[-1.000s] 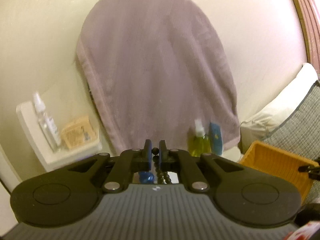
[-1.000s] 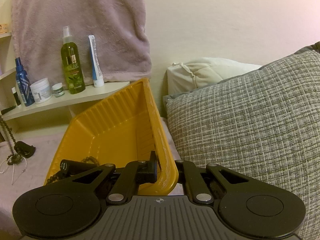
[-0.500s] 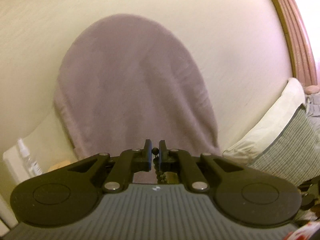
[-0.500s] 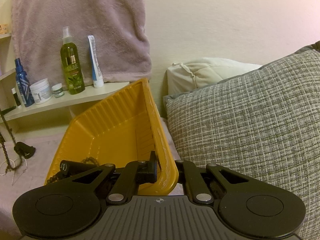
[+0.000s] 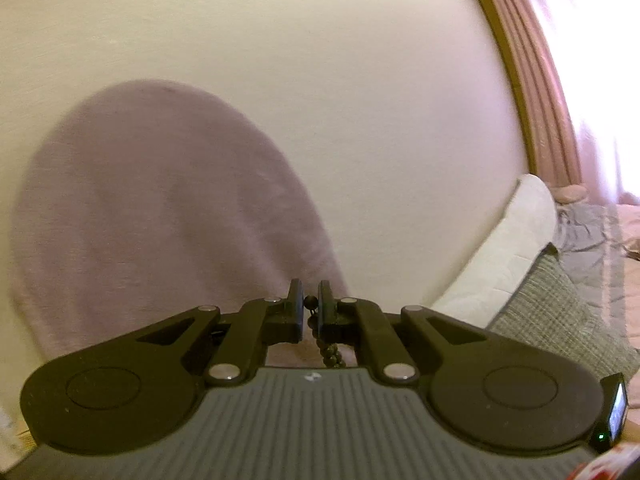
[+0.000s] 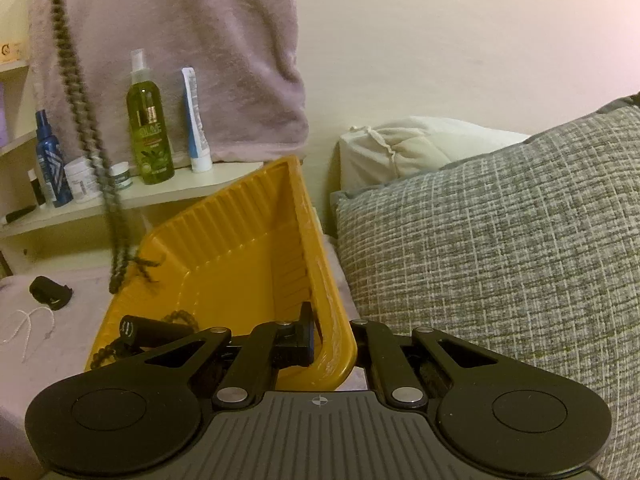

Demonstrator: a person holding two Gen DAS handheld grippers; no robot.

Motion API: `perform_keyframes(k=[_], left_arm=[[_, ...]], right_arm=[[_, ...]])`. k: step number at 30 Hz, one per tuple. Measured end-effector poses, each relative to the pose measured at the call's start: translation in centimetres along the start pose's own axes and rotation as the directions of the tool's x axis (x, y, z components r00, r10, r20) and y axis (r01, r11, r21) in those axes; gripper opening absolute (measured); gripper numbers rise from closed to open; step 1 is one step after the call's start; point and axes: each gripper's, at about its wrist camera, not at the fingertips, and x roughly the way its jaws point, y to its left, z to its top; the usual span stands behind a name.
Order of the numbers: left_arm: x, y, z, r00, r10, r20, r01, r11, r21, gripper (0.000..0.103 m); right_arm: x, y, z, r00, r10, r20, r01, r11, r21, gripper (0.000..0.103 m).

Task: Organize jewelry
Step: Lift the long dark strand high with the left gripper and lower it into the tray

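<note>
the left gripper (image 5: 310,307) pinched a dark bead necklace (image 5: 326,350) that hung down under it. the right gripper (image 6: 335,340) squeezed the yellow bin (image 6: 240,264) rim, tipping it. past it, the beads dangled over the bin. a towel (image 6: 180,40) hung behind.

I count one yellow basket (image 6: 240,264); two pillows, grey (image 6: 500,248) and cream (image 6: 412,144); three bottles (image 6: 149,120) and two jars (image 6: 80,180) on my shelf (image 6: 200,184).
</note>
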Motion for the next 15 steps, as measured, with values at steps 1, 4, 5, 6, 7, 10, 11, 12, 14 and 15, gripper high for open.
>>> perform_keyframes(k=[1, 4, 5, 6, 7, 10, 11, 12, 14, 15], left_arm=[[0.5, -0.3, -0.1, 1.0, -0.011, -0.006, 0.011, 1.0, 0.002, 0.006], [2.0, -1.4, -0.2, 0.999, -0.047, -0.021, 0.047, 0.999, 0.007, 0.006], [2.5, -2.0, -0.2, 0.998, -0.061, -0.029, 0.061, 0.998, 0.01, 0.006], [3.0, -2.5, -0.4, 0.996, -0.08, -0.036, 0.081, 0.997, 0.013, 0.006], [3.5, -2.7, -0.6, 0.994, -0.098, -0.047, 0.099, 0.995, 0.013, 0.006], [5.0, -3.7, -2.0, 0.981, -0.171, -0.092, 0.175, 0.984, 0.041, 0.006], [5.8, -4.1, -2.6, 0.975, -0.186, -0.118, 0.194, 0.979, 0.064, 0.006], [6.6, -4.5, -3.4, 0.969, -0.199, -0.146, 0.215, 0.972, 0.096, 0.006], [7.4, -5.3, -4.8, 0.956, -0.23, -0.182, 0.259, 0.953, 0.154, 0.006], [7.8, -5.8, -5.6, 0.95, -0.239, -0.202, 0.278, 0.94, 0.196, 0.006]], right_arm=[[0.0, -0.1, 0.0, 1.0, 0.003, 0.0, -0.003, 1.0, -0.002, 0.006], [0.0, -0.2, 0.0, 1.0, 0.007, -0.003, -0.007, 1.0, -0.007, 0.006], [0.0, -0.2, 0.0, 1.0, 0.009, -0.004, -0.009, 1.0, -0.007, 0.006], [0.0, -0.3, 0.0, 1.0, 0.01, -0.005, -0.01, 1.0, -0.008, 0.006], [0.0, -0.3, 0.1, 1.0, 0.012, -0.006, -0.012, 1.0, -0.009, 0.006], [0.0, -0.4, 0.0, 1.0, 0.017, -0.008, -0.018, 1.0, -0.017, 0.006], [0.1, -0.5, -0.1, 1.0, 0.019, -0.009, -0.019, 1.0, -0.022, 0.006], [0.2, -0.5, -0.1, 1.0, 0.021, -0.01, -0.021, 0.999, -0.025, 0.006], [0.2, -0.5, -0.1, 1.0, 0.022, -0.012, -0.023, 0.999, -0.03, 0.006], [0.2, -0.5, -0.1, 1.0, 0.022, -0.012, -0.023, 0.999, -0.033, 0.006]])
